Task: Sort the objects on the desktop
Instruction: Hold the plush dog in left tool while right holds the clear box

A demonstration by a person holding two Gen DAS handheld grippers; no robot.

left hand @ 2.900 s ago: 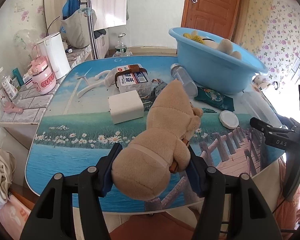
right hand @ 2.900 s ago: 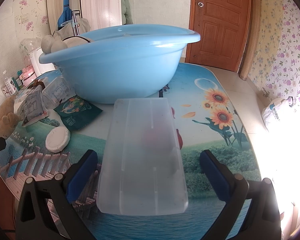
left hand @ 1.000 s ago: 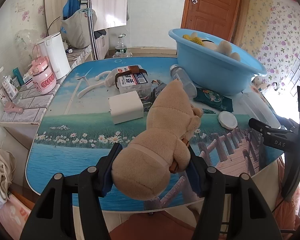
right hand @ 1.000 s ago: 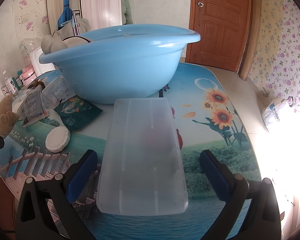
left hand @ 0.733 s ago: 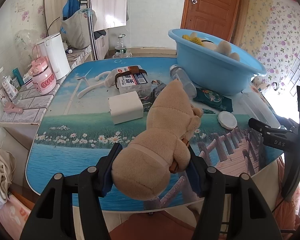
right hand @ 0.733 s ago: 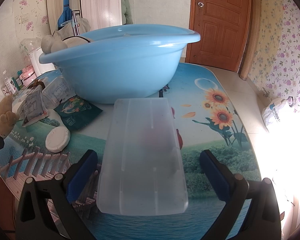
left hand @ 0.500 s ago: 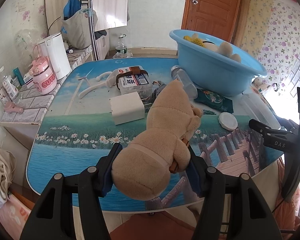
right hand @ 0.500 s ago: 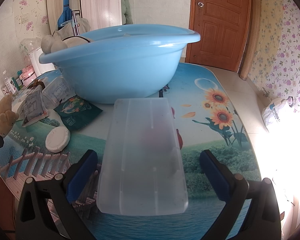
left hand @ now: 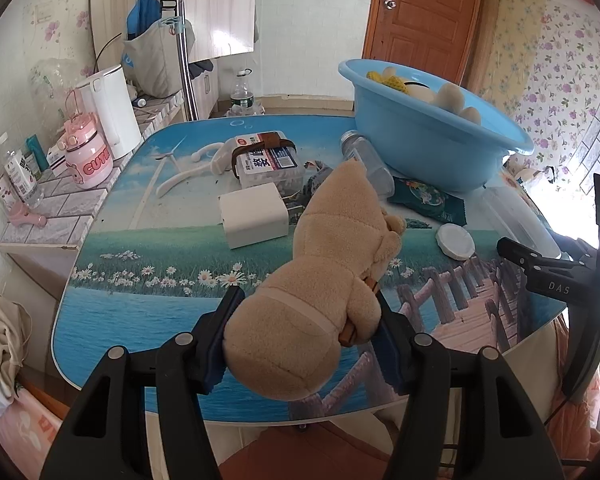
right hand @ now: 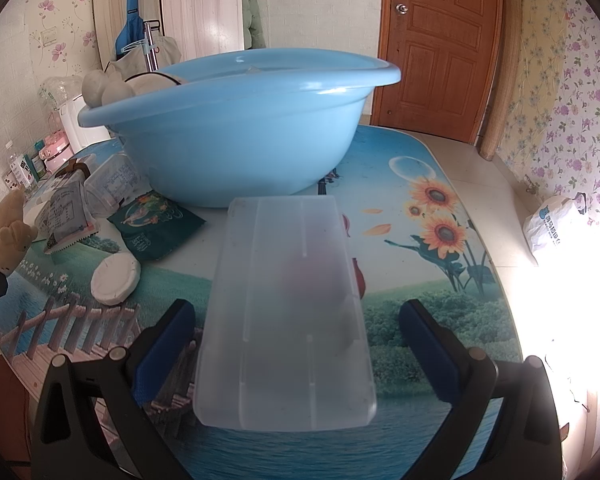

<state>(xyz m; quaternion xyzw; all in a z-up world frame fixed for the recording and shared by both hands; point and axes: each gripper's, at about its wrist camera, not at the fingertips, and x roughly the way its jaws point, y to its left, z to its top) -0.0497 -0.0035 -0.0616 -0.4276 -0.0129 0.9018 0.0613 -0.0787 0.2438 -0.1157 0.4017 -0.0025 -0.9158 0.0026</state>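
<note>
A tan plush toy [left hand: 320, 280] sticks out forward over the table's front edge, and my left gripper [left hand: 306, 320] is shut on its lower body. A frosted plastic box [right hand: 288, 312] lies on the table between the fingers of my right gripper [right hand: 296, 308]; the blue pads stand apart from its sides, so that gripper is open. Behind the box stands a light blue basin [right hand: 236, 132] with several soft toys in it. From the left wrist the same basin [left hand: 432, 136] is at the back right, and one black finger of the right gripper [left hand: 540, 268] shows at the right edge.
On the picture-print table [left hand: 112, 272] lie a white box [left hand: 252, 220], a clear tub with a brown handle [left hand: 268, 160], a lying bottle [left hand: 368, 160], a green packet [right hand: 156, 224] and a round white lid [right hand: 115, 280]. A kettle [left hand: 108, 112] and a pink jug [left hand: 88, 156] stand on the left counter.
</note>
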